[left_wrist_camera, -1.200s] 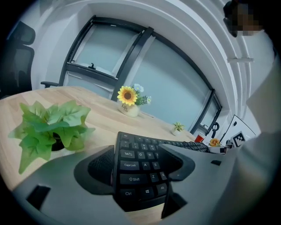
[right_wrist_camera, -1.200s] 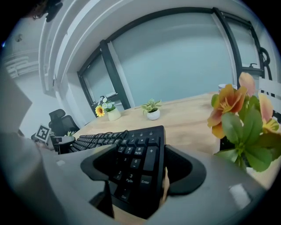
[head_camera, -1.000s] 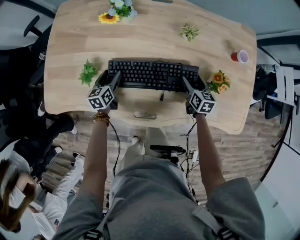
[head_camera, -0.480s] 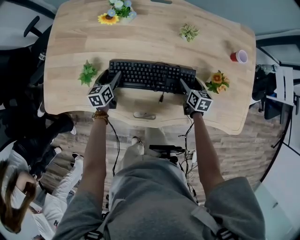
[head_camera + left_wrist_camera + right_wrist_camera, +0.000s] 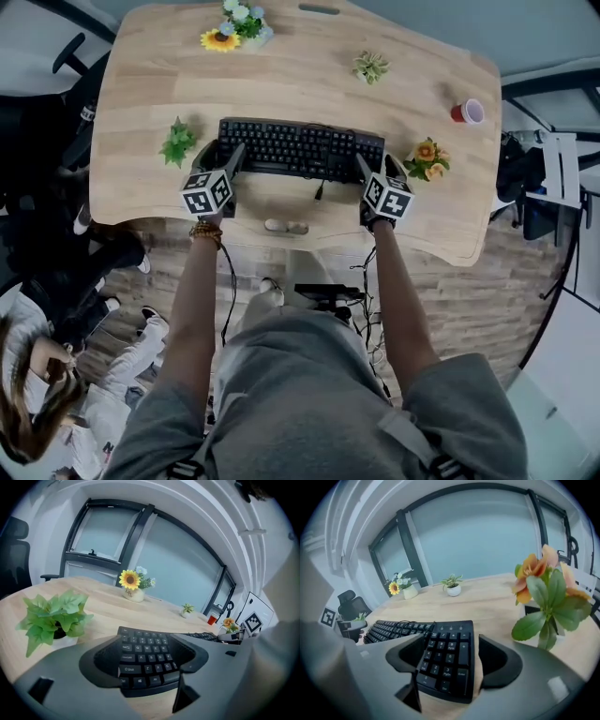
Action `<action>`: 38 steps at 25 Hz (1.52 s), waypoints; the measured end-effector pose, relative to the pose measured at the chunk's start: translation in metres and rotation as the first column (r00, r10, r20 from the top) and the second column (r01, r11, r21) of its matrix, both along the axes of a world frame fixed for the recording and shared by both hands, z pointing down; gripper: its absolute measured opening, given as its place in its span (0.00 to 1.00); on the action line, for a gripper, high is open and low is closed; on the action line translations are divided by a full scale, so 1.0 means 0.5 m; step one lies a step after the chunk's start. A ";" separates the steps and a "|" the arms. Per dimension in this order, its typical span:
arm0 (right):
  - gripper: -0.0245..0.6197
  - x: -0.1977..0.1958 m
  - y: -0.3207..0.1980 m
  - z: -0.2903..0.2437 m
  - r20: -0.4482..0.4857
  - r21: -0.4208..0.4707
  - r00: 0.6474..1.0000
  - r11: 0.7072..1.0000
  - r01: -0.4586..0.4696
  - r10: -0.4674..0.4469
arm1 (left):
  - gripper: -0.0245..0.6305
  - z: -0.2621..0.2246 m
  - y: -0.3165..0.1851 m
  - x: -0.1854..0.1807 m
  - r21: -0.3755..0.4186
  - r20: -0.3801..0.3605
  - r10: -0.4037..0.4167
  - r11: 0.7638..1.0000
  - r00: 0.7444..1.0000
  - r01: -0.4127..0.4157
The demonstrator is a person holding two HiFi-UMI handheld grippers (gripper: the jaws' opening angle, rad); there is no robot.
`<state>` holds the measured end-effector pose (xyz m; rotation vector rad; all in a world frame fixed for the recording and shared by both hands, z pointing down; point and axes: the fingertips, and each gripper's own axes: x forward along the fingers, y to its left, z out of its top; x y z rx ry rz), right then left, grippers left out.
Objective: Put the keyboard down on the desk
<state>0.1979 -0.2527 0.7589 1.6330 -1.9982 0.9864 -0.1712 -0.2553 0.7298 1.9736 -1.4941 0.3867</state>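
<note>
The black keyboard (image 5: 295,148) lies flat on the wooden desk (image 5: 281,84), its cable (image 5: 319,190) trailing over the front edge. My left gripper (image 5: 220,157) is at the keyboard's left end, and in the left gripper view (image 5: 147,656) the keys (image 5: 140,667) sit between its spread jaws. My right gripper (image 5: 380,169) is at the right end. In the right gripper view (image 5: 452,653) the number pad (image 5: 445,663) lies between the jaws, and bare wood shows between it and the right jaw. Both grippers look open.
A green plant (image 5: 176,142) stands just left of the keyboard and an orange-flowered plant (image 5: 427,159) just right of it. A sunflower vase (image 5: 234,23), a small succulent (image 5: 370,66) and a red cup (image 5: 466,112) sit further back. A person sits on the floor at lower left.
The right gripper has shifted a little to the left and the head view has moved slightly. The keyboard stays in the same place on the desk.
</note>
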 end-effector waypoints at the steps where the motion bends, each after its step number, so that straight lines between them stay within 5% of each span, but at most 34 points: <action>1: 0.60 -0.004 -0.001 -0.010 -0.007 0.011 1.000 1.000 0.007 -0.007 | 0.49 -0.010 0.002 0.006 0.009 -0.001 0.005 1.000 1.000 -0.005; 14: 0.60 -0.105 -0.024 -0.215 -0.013 0.213 0.997 0.974 0.075 -0.074 | 0.49 -0.192 0.010 0.084 0.196 -0.010 0.051 0.979 0.999 -0.048; 25: 0.60 -0.187 0.022 -0.405 -0.031 0.380 0.990 0.914 0.142 -0.141 | 0.49 -0.400 0.036 0.154 0.387 -0.001 0.090 0.919 0.996 -0.083; 29: 0.60 -0.212 0.052 -0.492 -0.058 0.464 0.988 0.872 0.153 -0.142 | 0.49 -0.479 0.068 0.183 0.455 0.028 0.130 0.881 0.991 -0.128; 34: 0.60 -0.257 0.101 -0.612 -0.085 0.562 0.979 0.803 0.199 -0.183 | 0.49 -0.585 0.135 0.204 0.550 0.191 0.188 0.792 0.964 -0.263; 38: 0.60 -0.279 0.159 -0.707 -0.105 0.643 0.975 0.734 0.217 -0.197 | 0.49 -0.665 0.186 0.207 0.623 0.192 0.177 0.738 0.965 -0.259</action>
